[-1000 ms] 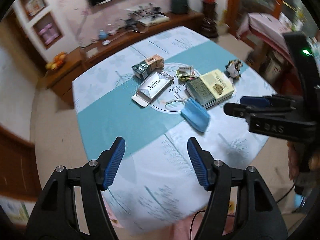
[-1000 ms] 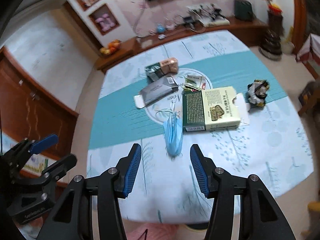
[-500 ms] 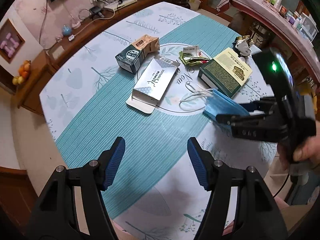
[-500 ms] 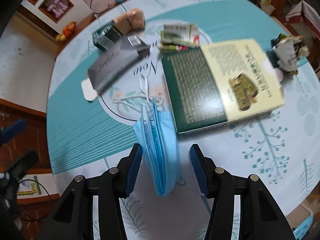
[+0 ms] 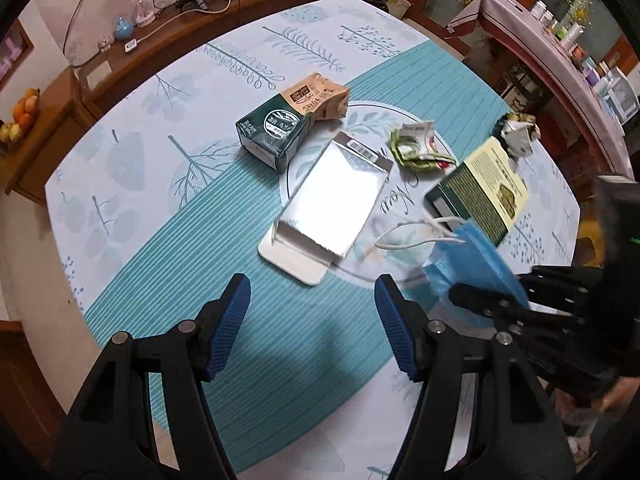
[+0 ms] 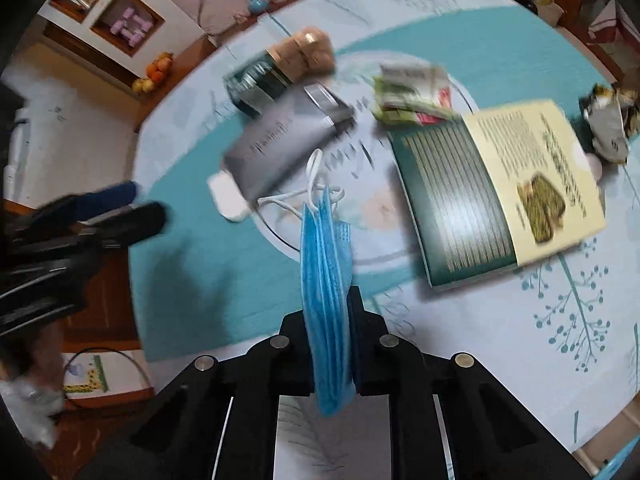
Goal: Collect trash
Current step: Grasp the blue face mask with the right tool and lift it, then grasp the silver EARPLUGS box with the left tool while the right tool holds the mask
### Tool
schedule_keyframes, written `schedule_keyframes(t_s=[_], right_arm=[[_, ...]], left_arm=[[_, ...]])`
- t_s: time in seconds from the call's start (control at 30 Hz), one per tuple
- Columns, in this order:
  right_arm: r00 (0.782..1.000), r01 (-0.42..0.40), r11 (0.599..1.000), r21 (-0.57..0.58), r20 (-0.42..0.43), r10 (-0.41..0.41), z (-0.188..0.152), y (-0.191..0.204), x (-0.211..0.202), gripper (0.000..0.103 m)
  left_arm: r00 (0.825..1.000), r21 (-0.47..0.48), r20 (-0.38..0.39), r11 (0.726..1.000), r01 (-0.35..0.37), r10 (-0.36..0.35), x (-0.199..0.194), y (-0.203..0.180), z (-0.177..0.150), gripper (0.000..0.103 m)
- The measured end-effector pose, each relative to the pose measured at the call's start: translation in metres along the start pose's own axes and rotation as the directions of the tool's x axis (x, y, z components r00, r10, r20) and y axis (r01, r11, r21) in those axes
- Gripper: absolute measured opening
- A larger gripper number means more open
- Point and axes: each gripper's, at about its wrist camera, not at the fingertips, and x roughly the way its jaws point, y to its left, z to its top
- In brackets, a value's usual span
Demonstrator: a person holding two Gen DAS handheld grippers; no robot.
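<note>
The table (image 5: 120,184) is covered with a pale cloth printed with trees and crossed by a teal striped band. A wooden sideboard (image 5: 168,48) with cables and small devices runs behind it at 11 to 12 o'clock in the left wrist view; fruit (image 5: 18,118) is seen at 9 o'clock. In the right wrist view, wall shelves (image 6: 108,12) are seen at 10 o'clock.

The trash is grouped near the table centre. A green carton (image 5: 276,136) lies on its side, touching a crumpled brown pack (image 5: 320,98). A silver box (image 5: 332,208) lies flat just beside the carton, with its white end flap open; its contents cannot be seen. Folded wrappers (image 5: 416,148) lie at 1 o'clock of the silver box. A green and cream box (image 5: 480,188) lies flat at 3 o'clock, with a crumpled foil wrapper (image 5: 518,136) beyond it.

The left gripper (image 5: 312,320) is held with its jaws apart and nothing between them, above the teal band.

The right gripper (image 6: 330,320) has just been closing, and its jaws are clamped on a blue mask (image 6: 326,280). The mask is gripped edge-on between the silver box and the green and cream box, and its white ear loops (image 6: 316,184) trail toward the silver box. Whether the mask touches the cloth cannot be told.
</note>
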Motion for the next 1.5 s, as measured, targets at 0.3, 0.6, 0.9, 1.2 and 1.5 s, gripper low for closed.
schedule_keyframes(t_s=[0.3, 0.6, 0.9, 1.2, 1.5], right_arm=[[0.988, -0.040, 0.997, 0.058, 0.150, 0.031, 0.048, -0.006, -0.039, 0.012], [0.981, -0.030, 0.991, 0.131, 0.195, 0.004, 0.064, -0.030, -0.044, 0.012], [0.983, -0.038, 0.986, 0.162, 0.184, 0.008, 0.065, -0.038, -0.031, 0.012], [0.986, -0.036, 0.985, 0.171, 0.169, 0.007, 0.063, -0.038, -0.021, 0.012], [0.985, -0.050, 0.982, 0.181, 0.171, 0.018, 0.060, -0.036, -0.016, 0.012]], left_arm=[[0.999, 0.012, -0.026, 1.000, 0.021, -0.021, 0.029, 0.003, 0.032, 0.062], [0.994, 0.072, -0.089, 0.995, 0.069, -0.062, 0.061, -0.001, 0.054, 0.062], [0.990, 0.187, -0.135, 0.980, 0.064, -0.039, 0.088, -0.016, 0.061, 0.062], [0.987, 0.141, -0.150, 0.986, 0.085, -0.064, 0.105, -0.012, 0.072, 0.066], [0.992, 0.158, -0.129, 0.987, 0.020, 0.000, 0.119, -0.022, 0.079, 0.067]])
